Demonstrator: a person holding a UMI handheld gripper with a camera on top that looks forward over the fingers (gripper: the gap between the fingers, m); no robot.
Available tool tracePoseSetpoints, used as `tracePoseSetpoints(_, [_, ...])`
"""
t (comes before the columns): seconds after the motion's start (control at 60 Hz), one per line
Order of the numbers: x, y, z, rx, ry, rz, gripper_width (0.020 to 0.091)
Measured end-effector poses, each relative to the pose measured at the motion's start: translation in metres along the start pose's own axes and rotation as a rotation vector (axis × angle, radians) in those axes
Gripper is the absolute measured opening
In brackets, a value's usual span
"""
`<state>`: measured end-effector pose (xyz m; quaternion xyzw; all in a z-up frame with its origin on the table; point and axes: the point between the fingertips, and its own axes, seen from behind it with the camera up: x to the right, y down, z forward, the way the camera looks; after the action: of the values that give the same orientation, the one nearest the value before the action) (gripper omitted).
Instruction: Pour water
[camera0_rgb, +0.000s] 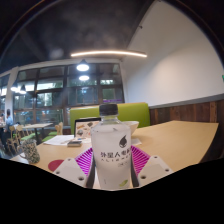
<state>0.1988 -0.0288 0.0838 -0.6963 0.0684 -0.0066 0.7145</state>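
The water bottle (112, 150) stands straight up between the jaws of the gripper (112, 165), cap at twelve o'clock. Both pads press its sides, holding it tight. It looks lifted above the worktop (180, 140), ready to tip.

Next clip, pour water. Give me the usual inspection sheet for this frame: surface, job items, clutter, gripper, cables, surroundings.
Surface: light wooden table, bare toward the far side.
Job's things: clear water bottle with dark cap and white label, upright between the fingers; no receiving cup identifiable.
Clutter: patterned cup and flat papers beyond the fingers.
Grippers: hand-held gripper, pink pads close against the bottle's sides; contact not certain.
Cables: nothing seen.
Surroundings: green bench seat, large windows, ceiling strip light.
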Motion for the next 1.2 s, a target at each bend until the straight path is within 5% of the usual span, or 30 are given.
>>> tracePoseSetpoints(0.1, [-0.003, 0.002, -0.003, -0.041, 0.029, -0.037, 0.0421])
tracePoseSetpoints(0.433, [-0.144, -0.117, 0.051, 0.075, 0.019, -1.022, 0.0416])
tracePoseSetpoints(0.6, [-0.247, -0.083, 0.06, 0.176, -0.098, -1.746, 0.042])
tracePoseSetpoints(0.8, [-0.286, -0.056, 0.063, 0.268, -0.167, -2.287, 0.0418])
tracePoseSetpoints(1.2, [-0.268, -0.081, 0.058, 0.285, -0.133, -2.121, 0.042])
